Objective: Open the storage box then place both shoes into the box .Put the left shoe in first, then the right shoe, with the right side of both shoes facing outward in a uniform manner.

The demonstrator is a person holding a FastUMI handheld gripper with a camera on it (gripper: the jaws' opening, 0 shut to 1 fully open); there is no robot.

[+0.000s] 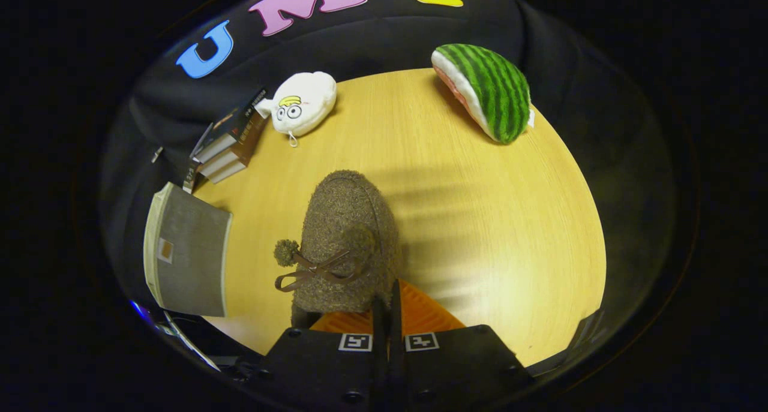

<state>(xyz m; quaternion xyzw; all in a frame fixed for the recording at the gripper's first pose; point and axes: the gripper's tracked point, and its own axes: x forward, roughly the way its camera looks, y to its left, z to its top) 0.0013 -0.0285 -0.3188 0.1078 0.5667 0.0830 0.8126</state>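
Note:
A brown fuzzy shoe [348, 232] with a bow and a pompom points away from me, toe toward the far side of the round wooden table [492, 232]. My gripper [387, 301] is shut on the shoe's rear rim, with the fingers nearly touching each other. I cannot tell whether the shoe rests on the table or hangs just above it. A grey fabric storage box [189, 259] sits to the left of the shoe at the table's edge, its flat grey face with a small tag turned toward me. I cannot tell whether it is open.
A stack of books [231, 142] stands at the back left, beside a white plush toy [303, 103]. A watermelon-slice plush [486, 91] lies at the back right. Bare tabletop stretches to the right of the shoe.

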